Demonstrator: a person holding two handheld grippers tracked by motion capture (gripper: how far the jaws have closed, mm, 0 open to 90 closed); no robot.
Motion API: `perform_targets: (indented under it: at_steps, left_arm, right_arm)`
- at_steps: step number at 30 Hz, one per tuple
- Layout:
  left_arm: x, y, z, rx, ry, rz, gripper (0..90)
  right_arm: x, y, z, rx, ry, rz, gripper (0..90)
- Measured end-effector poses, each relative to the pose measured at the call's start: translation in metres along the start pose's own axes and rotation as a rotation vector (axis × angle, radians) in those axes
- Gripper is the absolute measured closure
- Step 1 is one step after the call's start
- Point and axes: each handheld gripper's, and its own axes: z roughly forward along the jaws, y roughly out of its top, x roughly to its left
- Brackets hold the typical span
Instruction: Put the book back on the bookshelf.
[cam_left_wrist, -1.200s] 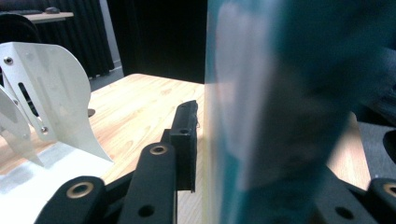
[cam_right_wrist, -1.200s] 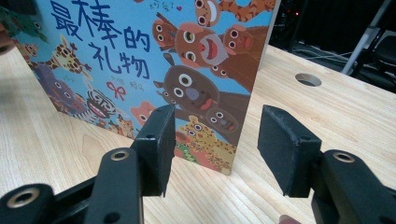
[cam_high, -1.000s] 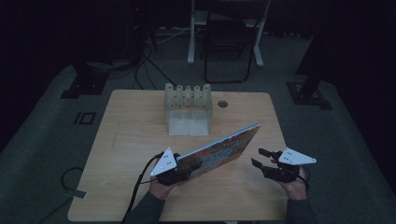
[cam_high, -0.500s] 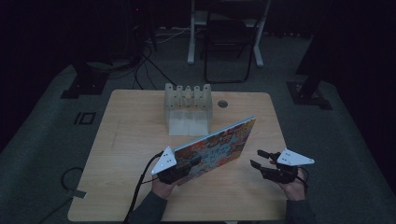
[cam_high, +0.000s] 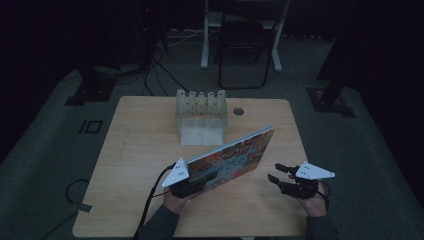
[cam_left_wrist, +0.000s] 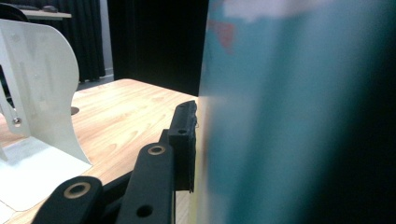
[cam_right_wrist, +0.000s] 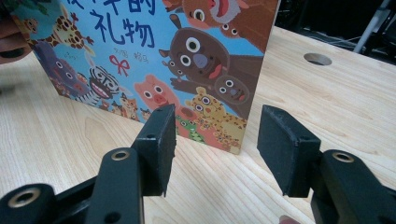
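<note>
A colourful picture book (cam_high: 230, 162) with cartoon animals on its cover (cam_right_wrist: 177, 51) stands on its lower edge on the wooden table (cam_high: 140, 150), leaning back. My left gripper (cam_high: 200, 182) is shut on the book's left end. One black pad (cam_left_wrist: 184, 140) lies against the blurred teal book (cam_left_wrist: 280, 116), and the other jaw is hidden behind it. These jaws have just been opening a little, with the book still between them. My right gripper (cam_high: 276, 172) is open just right of the book. Its gap (cam_right_wrist: 215, 140) faces the book's lower right corner, with nothing between the pads.
A white slotted rack (cam_high: 201, 112) stands at the back middle of the table and looms close on the left (cam_left_wrist: 37, 84). A round cable hole (cam_high: 238, 111) lies beside it. Cables and a chair (cam_high: 245, 45) are on the dark floor beyond.
The book has tipped more upright and its top edge has shifted slightly left. The right gripper has stayed where it was.
</note>
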Motion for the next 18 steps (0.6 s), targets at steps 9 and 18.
perform_targets:
  at_steps: [9, 18]
  left_arm:
    - [-0.0021, -0.0018, 0.0002, -0.008, 0.033, 0.035, 76.9]
    - [-0.0012, -0.004, 0.0017, -0.016, -0.021, -0.008, 67.5]
  right_arm:
    - [-0.0002, -0.0022, 0.0012, 0.007, 0.0, 0.004, 46.3]
    - [-0.0004, -0.0041, 0.002, 0.012, 0.001, 0.01, 46.1]
